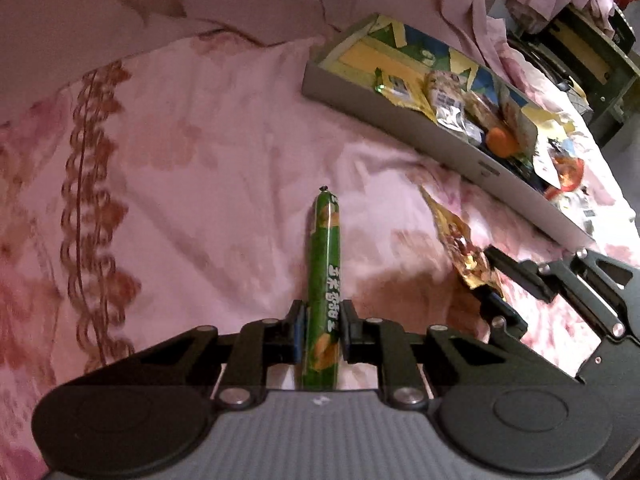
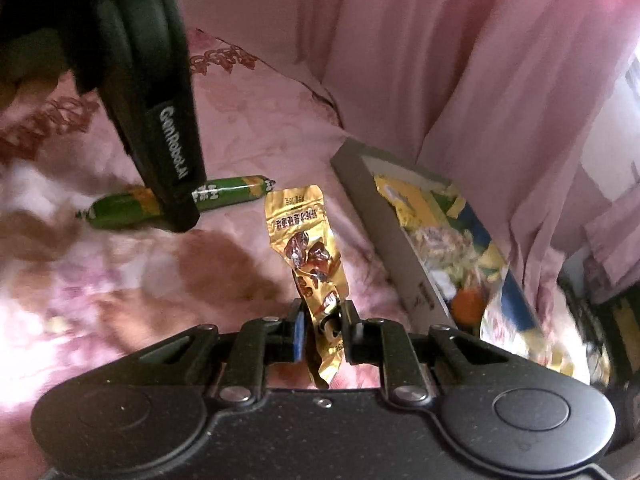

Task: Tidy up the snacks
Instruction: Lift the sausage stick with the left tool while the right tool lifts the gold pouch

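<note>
My left gripper (image 1: 323, 320) is shut on a green sausage stick (image 1: 324, 264), which points forward over the pink bedsheet. It also shows in the right wrist view (image 2: 224, 192), held by the left gripper (image 2: 176, 200). My right gripper (image 2: 323, 320) is shut on a gold snack packet (image 2: 308, 248), which sticks up and forward from the jaws. In the left wrist view the right gripper (image 1: 494, 280) holds that packet (image 1: 460, 240) near the box. A shallow grey box (image 1: 400, 116) holding several snacks lies at the right; it also shows in the right wrist view (image 2: 384, 216).
The pink flowered bedsheet (image 1: 180, 160) covers the surface. Pink bedding (image 2: 420, 60) is bunched behind the box. More snack wrappers (image 1: 568, 168) lie at the box's far end. Dark furniture (image 1: 592, 64) stands at the far right.
</note>
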The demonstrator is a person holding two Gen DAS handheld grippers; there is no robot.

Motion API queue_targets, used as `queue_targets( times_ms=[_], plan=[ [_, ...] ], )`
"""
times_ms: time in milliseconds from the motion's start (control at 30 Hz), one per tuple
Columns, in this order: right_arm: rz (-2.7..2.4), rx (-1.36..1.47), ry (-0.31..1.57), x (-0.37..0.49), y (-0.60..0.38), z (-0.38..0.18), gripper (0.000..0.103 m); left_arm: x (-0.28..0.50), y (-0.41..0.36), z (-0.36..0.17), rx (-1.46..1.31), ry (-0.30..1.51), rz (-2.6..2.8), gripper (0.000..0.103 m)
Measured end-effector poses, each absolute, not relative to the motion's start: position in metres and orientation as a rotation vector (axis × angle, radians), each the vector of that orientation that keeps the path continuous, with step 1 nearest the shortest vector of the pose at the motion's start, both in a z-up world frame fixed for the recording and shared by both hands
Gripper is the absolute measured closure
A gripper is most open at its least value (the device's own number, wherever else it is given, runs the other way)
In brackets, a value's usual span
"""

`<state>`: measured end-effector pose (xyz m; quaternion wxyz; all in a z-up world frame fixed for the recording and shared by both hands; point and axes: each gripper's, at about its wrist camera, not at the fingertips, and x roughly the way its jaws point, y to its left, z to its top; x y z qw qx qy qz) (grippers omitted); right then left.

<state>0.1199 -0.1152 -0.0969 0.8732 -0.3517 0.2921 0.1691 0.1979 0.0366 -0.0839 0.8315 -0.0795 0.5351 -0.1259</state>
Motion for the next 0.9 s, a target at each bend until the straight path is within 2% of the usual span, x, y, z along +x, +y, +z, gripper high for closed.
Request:
queue_targets(
  times_ms=[400,900],
  plan=[
    [0.346,-0.337,0.82,0.094,-0.142,-0.065,0.084,0.174,0.032,-0.085,-0.19,1.177,-0.275,0.084],
    [0.344,-0.242,0.849,0.102,-0.15,-0.071,0.08,0.175,0.032,-0.09,-0.187,1.179,-0.273,0.083]
  ],
)
